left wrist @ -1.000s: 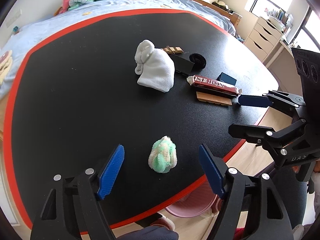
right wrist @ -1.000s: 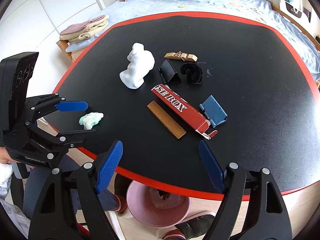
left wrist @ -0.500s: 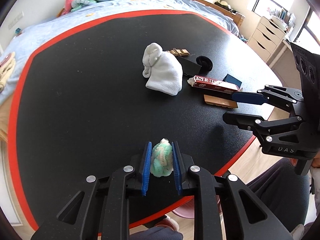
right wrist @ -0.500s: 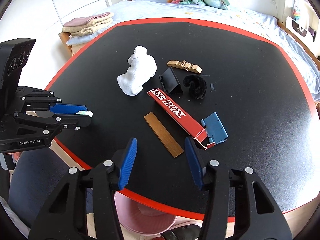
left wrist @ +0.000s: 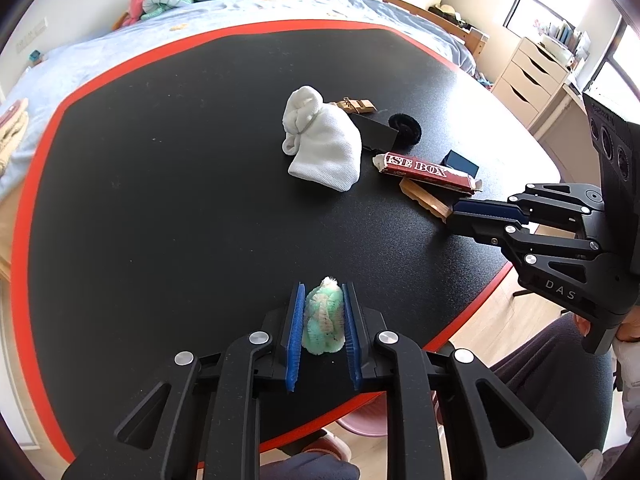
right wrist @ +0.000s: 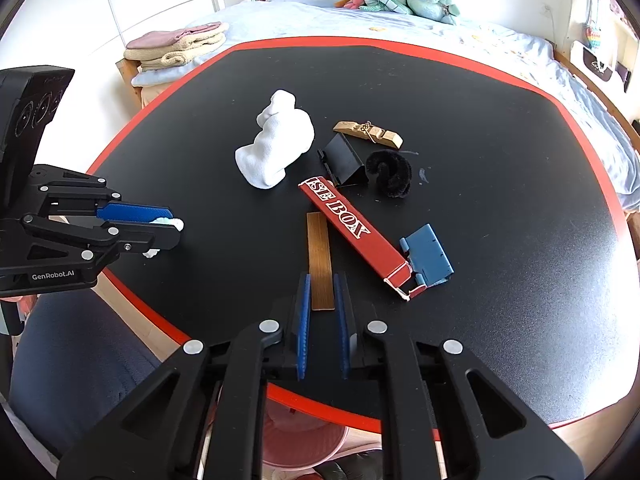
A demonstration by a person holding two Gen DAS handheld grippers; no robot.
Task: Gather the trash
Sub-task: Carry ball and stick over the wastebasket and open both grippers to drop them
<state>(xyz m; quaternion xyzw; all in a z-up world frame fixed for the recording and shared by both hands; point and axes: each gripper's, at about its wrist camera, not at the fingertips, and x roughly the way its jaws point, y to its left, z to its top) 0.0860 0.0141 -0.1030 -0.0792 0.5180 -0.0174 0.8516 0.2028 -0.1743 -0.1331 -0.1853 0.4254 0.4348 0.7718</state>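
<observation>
My left gripper [left wrist: 323, 300] is shut on a green and white fluffy ball [left wrist: 323, 322] near the table's front edge; it also shows in the right wrist view [right wrist: 176, 229]. My right gripper [right wrist: 321, 280] is shut around the near end of a thin wooden strip [right wrist: 319, 256], just above the table. Beside the strip lies a red box [right wrist: 354, 236] marked "SE BOX". A pink bin [right wrist: 304, 438] stands on the floor under the table's front edge.
On the black table [right wrist: 500, 160] lie a white cloth bundle [right wrist: 276, 152], a black folded card [right wrist: 344, 160], a black fuzzy ring [right wrist: 390, 172], a wooden clip [right wrist: 368, 133] and a blue hinged piece [right wrist: 428, 256]. A bed lies behind.
My left gripper closed on the fluffy ball and holds it. My right gripper narrowed from wide open and moved forward over the near end of the wooden strip.
</observation>
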